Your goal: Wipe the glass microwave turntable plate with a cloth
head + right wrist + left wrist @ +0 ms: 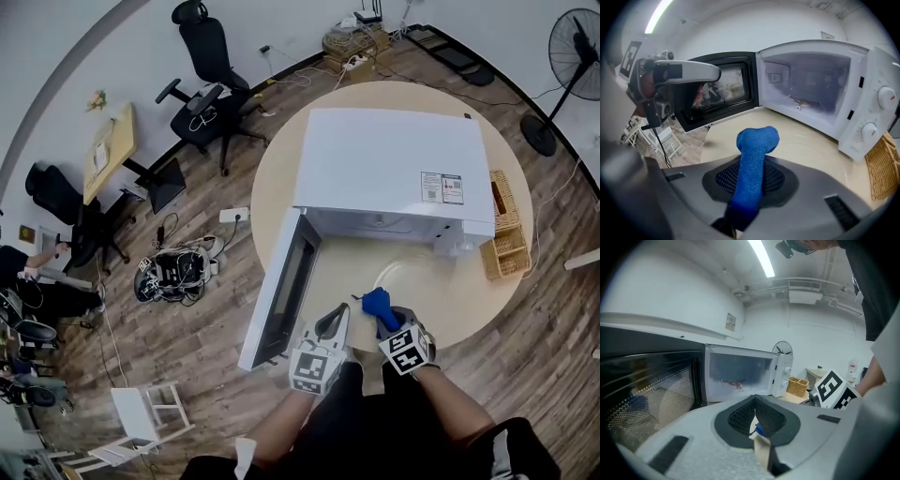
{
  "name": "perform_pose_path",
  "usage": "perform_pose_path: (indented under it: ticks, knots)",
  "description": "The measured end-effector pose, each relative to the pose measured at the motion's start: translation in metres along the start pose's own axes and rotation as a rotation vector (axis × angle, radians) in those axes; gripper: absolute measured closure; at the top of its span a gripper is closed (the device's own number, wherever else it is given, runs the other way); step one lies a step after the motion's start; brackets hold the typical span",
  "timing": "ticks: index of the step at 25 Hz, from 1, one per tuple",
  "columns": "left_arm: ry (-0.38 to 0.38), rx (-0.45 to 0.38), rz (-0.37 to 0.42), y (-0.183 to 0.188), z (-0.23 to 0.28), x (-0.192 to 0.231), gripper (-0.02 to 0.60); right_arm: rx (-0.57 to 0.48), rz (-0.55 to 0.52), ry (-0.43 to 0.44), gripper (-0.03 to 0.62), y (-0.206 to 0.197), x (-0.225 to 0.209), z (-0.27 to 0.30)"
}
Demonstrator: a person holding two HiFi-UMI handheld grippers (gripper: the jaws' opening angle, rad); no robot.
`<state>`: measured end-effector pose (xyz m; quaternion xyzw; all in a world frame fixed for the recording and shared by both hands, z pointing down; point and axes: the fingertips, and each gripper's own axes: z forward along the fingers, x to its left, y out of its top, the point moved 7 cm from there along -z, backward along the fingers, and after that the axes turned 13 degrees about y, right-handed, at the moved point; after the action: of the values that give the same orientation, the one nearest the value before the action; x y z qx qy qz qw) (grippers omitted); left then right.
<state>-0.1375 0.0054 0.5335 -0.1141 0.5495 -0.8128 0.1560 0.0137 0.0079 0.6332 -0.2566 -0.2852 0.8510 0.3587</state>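
Note:
The glass turntable plate [409,278] lies flat on the round table [281,169], just in front of the open white microwave [389,169]. My right gripper [382,314] hangs over the table's near edge, a little short of the plate, shut on a rolled blue cloth [753,154] that sticks out past its jaws. In the head view the blue cloth [378,303] points toward the plate. My left gripper [330,323] is beside it on the left, shut with nothing in it, its pads [745,418] meeting. The microwave cavity [811,89] holds only the roller ring.
The microwave door [281,291] swings out to the left, close to my left gripper. A wicker basket [506,234] stands at the microwave's right. Office chairs [211,84], cables and a fan [572,56] are on the wooden floor around the table.

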Motion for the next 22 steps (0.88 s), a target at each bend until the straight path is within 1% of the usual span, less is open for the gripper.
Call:
perform_pose_path:
  ticks: [4,8,19,22]
  knots:
    - [-0.001,0.002,0.008,-0.001,0.000,0.001,0.577,0.018,0.049,-0.025,0.517,-0.016,-0.010,-0.003]
    - [-0.010,0.000,0.009,0.001,0.002,-0.002,0.577,0.029,0.070,-0.060,0.517,-0.028,-0.021,-0.015]
    - [-0.057,0.009,0.027,0.000,0.011,-0.021,0.577,0.071,0.162,-0.229,0.517,-0.077,-0.065,-0.067]
    - [-0.059,0.003,0.035,0.002,0.014,-0.026,0.577,0.092,0.146,-0.277,0.517,-0.083,-0.071,-0.076]
